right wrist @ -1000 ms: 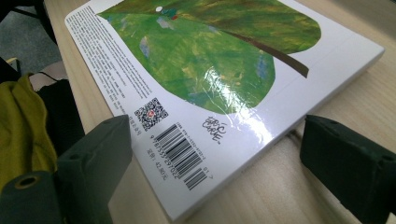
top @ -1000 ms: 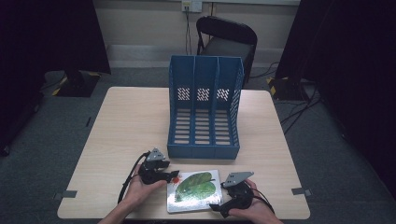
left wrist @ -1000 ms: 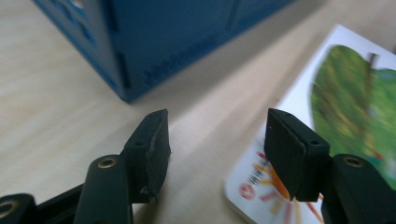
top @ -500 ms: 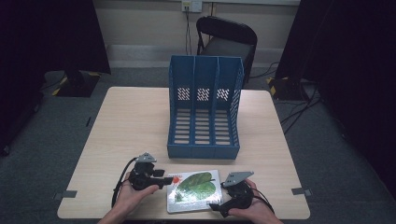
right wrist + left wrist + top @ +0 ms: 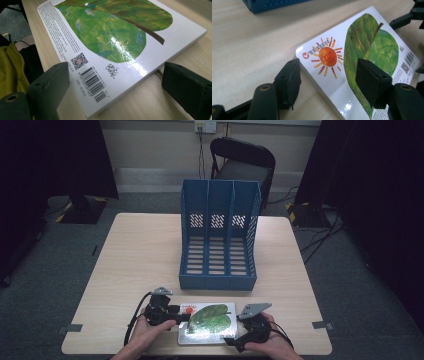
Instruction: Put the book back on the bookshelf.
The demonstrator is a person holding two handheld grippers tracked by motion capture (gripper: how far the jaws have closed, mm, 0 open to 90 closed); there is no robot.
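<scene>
One book [image 5: 207, 322] is lying flat at the table's [image 5: 135, 265] 6 o'clock edge, leaf cover facing up. I'm seeing the left gripper [image 5: 327, 75] straddling its sun corner, jaws just been opening, pads not pressing. At 3 o'clock of the book, the right gripper [image 5: 112, 87] is sitting released around the barcode corner. Toward 12 o'clock, the blue file rack [image 5: 219, 235] is standing upright just beyond.

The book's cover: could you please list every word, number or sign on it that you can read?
"ERIC CARLE": signature on the book, beside the leaf.
Barcode and QR code: signs near its corner; digits too blurred.
Chinese characters above the sun: too small to read.
Edge text block: too small.
</scene>
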